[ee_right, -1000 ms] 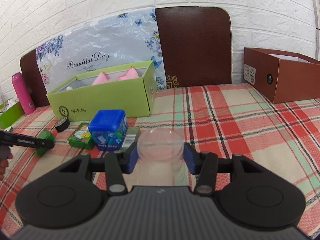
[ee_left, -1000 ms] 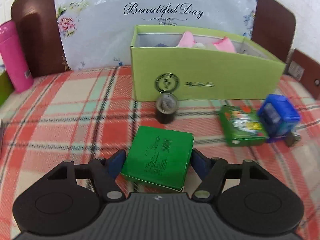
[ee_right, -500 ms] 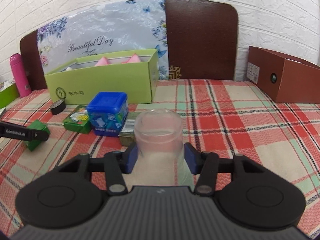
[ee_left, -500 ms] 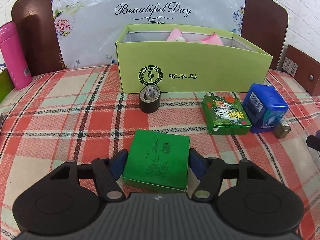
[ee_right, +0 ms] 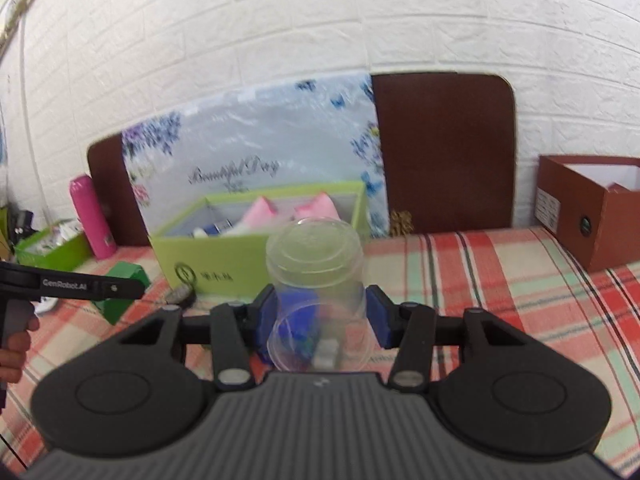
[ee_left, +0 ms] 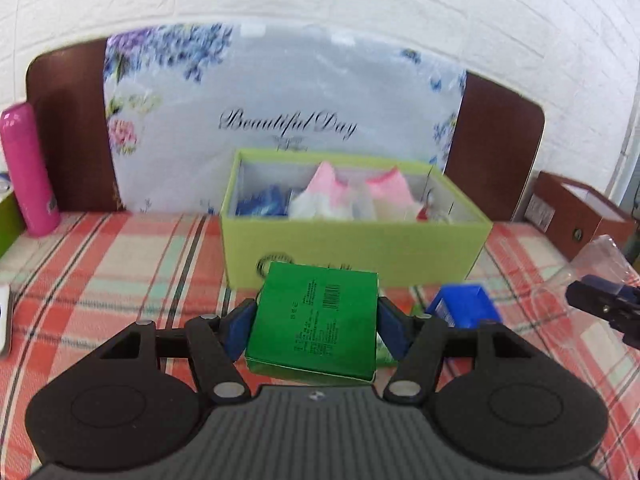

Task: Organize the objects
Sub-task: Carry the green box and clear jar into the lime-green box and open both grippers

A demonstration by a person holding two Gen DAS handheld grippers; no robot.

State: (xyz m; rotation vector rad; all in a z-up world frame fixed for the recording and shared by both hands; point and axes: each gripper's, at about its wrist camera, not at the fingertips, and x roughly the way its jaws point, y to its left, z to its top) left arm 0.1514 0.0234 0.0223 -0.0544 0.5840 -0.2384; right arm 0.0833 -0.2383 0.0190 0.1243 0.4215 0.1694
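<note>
My left gripper [ee_left: 316,330] is shut on a flat dark green box [ee_left: 320,300], held off the plaid tablecloth in front of the open light green carton [ee_left: 352,248]. The carton holds pink, white and blue items. My right gripper [ee_right: 322,316] is shut on an upturned clear plastic cup [ee_right: 316,256], also lifted. In the right wrist view, the left gripper [ee_right: 128,288] and its green box [ee_right: 124,272] hang at the left, before the carton [ee_right: 216,256]. At the right edge of the left wrist view are the right gripper's fingers [ee_left: 600,304] and the cup [ee_left: 596,256].
A blue container [ee_left: 460,308] sits below on the cloth. A black tape roll [ee_right: 182,294] lies by the carton. A pink bottle [ee_left: 30,168] and a small green tray [ee_right: 52,244] stand at the left, a brown box [ee_right: 600,216] at the right. A hand [ee_right: 14,344] grips the left handle.
Both grippers have risen off the tablecloth, the left with the green box and the right with the cup. The carton's inside now shows from above.
</note>
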